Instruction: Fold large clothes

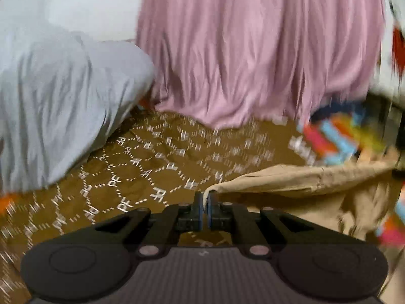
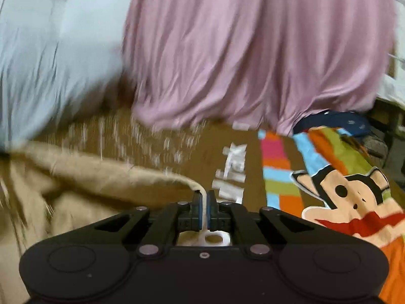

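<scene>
The left gripper (image 1: 205, 197) points forward and somewhat down over a brown spread (image 1: 141, 177). Its jaws are clenched on a corner of the tan cloth (image 1: 291, 179), whose pale hem curls over the fingertips; the rest of the cloth trails off to the right and down toward the near right edge of that view.

The right gripper (image 2: 204, 195) is tilted much the same. Its jaws are likewise pinched together on a thin tip of the tan cloth (image 2: 96, 177), which from here spreads away to the left and bunches at the near left. So the cloth lies between the two grippers, one corner in each, low over the spread.

No hand or sleeve shows in either view; only the black gripper bodies fill the near edge.

Far behind, a pink pleated drape (image 1: 253, 50) hangs down to the spread. Left of it sits a pale blue bundle (image 1: 58, 96), heavily blurred. At the right lies a striped cartoon cloth (image 2: 341, 190), sharp in the right view but only a smear of colours in the left. A dark blue item (image 2: 336, 121) peeks out beyond it, mostly hidden under the drape's edge. White lettering on the spread is partly legible in the left view, streaked in the right. How the tan cloth is laid out beyond its held edge cannot be made out.
</scene>
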